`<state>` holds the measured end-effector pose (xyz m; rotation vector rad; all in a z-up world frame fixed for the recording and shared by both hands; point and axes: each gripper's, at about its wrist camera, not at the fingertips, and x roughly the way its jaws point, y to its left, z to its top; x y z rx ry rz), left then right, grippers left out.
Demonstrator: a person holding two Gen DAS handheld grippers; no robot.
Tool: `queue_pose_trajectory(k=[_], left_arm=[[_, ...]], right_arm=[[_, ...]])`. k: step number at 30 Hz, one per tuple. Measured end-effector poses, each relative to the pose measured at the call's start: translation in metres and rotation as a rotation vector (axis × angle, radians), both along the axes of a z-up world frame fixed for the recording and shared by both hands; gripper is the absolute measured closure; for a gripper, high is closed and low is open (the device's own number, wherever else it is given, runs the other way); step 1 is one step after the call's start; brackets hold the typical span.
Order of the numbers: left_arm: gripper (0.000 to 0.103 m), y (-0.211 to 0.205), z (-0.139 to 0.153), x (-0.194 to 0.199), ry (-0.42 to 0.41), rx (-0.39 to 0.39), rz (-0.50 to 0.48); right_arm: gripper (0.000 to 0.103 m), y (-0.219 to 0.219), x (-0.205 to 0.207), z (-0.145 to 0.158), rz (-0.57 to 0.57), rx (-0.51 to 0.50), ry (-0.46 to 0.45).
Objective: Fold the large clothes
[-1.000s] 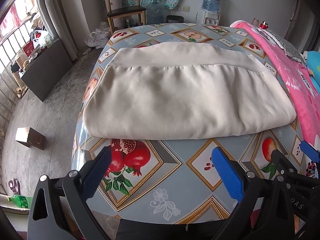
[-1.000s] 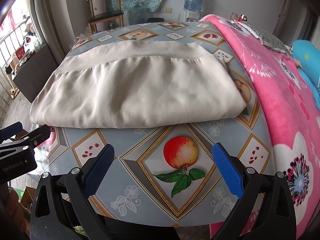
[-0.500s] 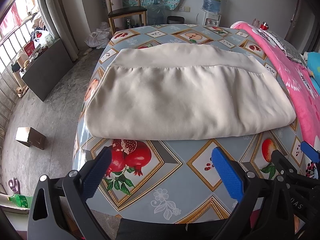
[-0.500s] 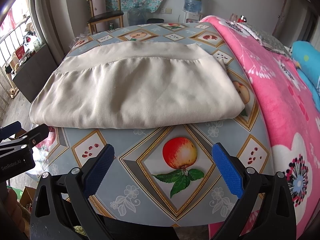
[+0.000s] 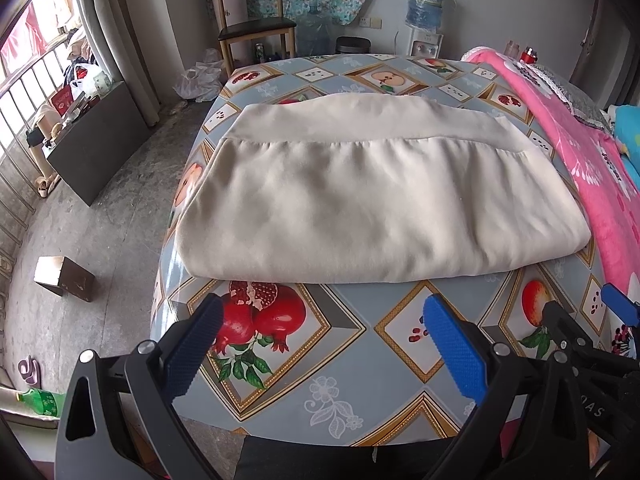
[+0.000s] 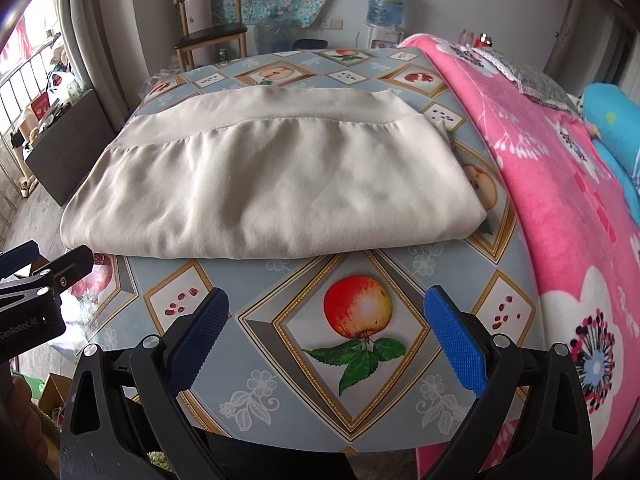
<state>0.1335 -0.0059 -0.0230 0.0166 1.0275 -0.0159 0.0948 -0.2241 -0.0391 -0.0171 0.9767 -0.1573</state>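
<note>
A beige garment [image 5: 372,200] lies folded flat on the table with the fruit-pattern cloth [image 5: 340,344]; it also shows in the right wrist view [image 6: 272,188]. Its waistband is at the far side and its folded edge faces me. My left gripper [image 5: 324,340] is open and empty above the table's near edge, short of the garment's near left part. My right gripper [image 6: 326,332] is open and empty above an apple print [image 6: 358,308], short of the garment's near right part. The left gripper also shows at the left edge of the right wrist view [image 6: 36,276].
A pink floral blanket [image 6: 560,184] lies along the table's right side. A wooden chair [image 5: 256,28] and a water dispenser [image 5: 426,12] stand beyond the far end. A dark cabinet [image 5: 96,140] and a small box [image 5: 64,278] are on the floor at the left.
Both grippers stay open and almost still. The view has shifted only slightly.
</note>
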Motion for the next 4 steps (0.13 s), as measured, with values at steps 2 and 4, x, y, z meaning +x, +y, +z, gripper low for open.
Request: queue_pose_trajectory(k=[2, 4], left_arm=[[0.004, -0.0002, 0.0009, -0.0005, -0.001, 0.0, 0.002], [0.004, -0.0002, 0.0011, -0.0007, 0.001, 0.001, 0.005]], right_arm=[[0.008, 0.0005, -0.0003, 0.0004, 0.0, -0.001, 0.0], [0.008, -0.0003, -0.0006, 0.0008, -0.001, -0.001, -0.001]])
